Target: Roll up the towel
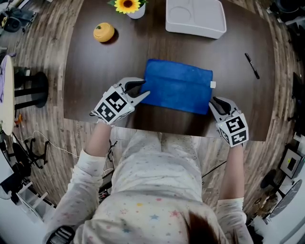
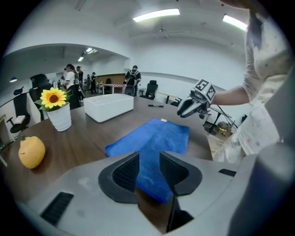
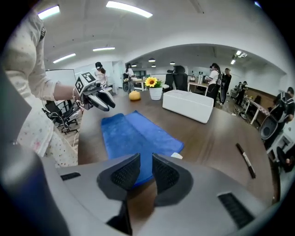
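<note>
A blue towel (image 1: 177,86) lies flat on the dark brown table (image 1: 95,71), folded over, with a white tag (image 1: 212,85) at its right edge. My left gripper (image 1: 144,90) hovers at the towel's near left corner. In the left gripper view, its jaws (image 2: 149,159) stand apart, and the towel (image 2: 152,138) shows through the gap with no pad pressing on it. My right gripper (image 1: 214,102) is at the near right corner. Its jaws (image 3: 146,161) show a narrower gap above the towel (image 3: 133,133), which lies loose on the table.
A white tray (image 1: 195,17) and a sunflower in a white pot (image 1: 128,6) stand at the far edge. A yellow-orange fruit (image 1: 104,32) sits at the far left, and a black pen (image 1: 252,65) lies to the right. The table's near edge (image 1: 162,125) runs just behind both grippers.
</note>
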{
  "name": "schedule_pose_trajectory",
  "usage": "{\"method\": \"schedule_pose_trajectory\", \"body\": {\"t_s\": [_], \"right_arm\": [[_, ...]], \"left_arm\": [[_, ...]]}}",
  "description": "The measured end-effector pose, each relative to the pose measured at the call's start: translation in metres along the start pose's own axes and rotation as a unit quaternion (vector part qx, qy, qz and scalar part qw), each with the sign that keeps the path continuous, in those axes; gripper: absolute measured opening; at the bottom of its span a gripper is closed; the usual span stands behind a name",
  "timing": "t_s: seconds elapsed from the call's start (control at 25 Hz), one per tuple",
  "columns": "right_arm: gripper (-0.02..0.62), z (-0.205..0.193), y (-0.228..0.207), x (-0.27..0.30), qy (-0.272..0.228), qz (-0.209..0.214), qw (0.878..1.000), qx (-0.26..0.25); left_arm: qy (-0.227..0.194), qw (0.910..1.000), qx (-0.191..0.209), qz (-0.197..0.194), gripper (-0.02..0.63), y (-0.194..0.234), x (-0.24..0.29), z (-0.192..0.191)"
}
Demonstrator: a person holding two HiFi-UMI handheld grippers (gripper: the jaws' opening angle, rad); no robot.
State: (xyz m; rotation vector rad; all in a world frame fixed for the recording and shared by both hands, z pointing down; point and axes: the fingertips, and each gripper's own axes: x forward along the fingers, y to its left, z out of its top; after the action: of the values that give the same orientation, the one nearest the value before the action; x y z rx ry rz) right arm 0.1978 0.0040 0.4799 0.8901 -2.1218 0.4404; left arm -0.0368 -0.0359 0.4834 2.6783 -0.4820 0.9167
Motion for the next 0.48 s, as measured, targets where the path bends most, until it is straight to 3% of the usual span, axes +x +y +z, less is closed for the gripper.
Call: {"method": "schedule_pose_trajectory", "body": {"t_s": [0.2, 0.32, 0.48], "right_arm": [[0.089, -0.027, 0.042, 0.005, 0.018, 0.060, 0.998, 0.006], [0.089, -0.045, 0.057, 0.012, 0.040, 0.077, 0.996, 0.008], [0.134, -0.053, 0.061, 0.024, 0.057, 0.066, 0.996, -0.017]], "left_arm": [[0.038, 0.9965, 0.037, -0.065, 0.127, -0.041, 0.006, -0.037], [0.067, 0.9947, 0.035, -0.069, 0.147, -0.048, 0.011, -0.061], [0.088, 0.9929, 0.039, -0.070, 0.155, -0.048, 0.021, -0.076]]}}
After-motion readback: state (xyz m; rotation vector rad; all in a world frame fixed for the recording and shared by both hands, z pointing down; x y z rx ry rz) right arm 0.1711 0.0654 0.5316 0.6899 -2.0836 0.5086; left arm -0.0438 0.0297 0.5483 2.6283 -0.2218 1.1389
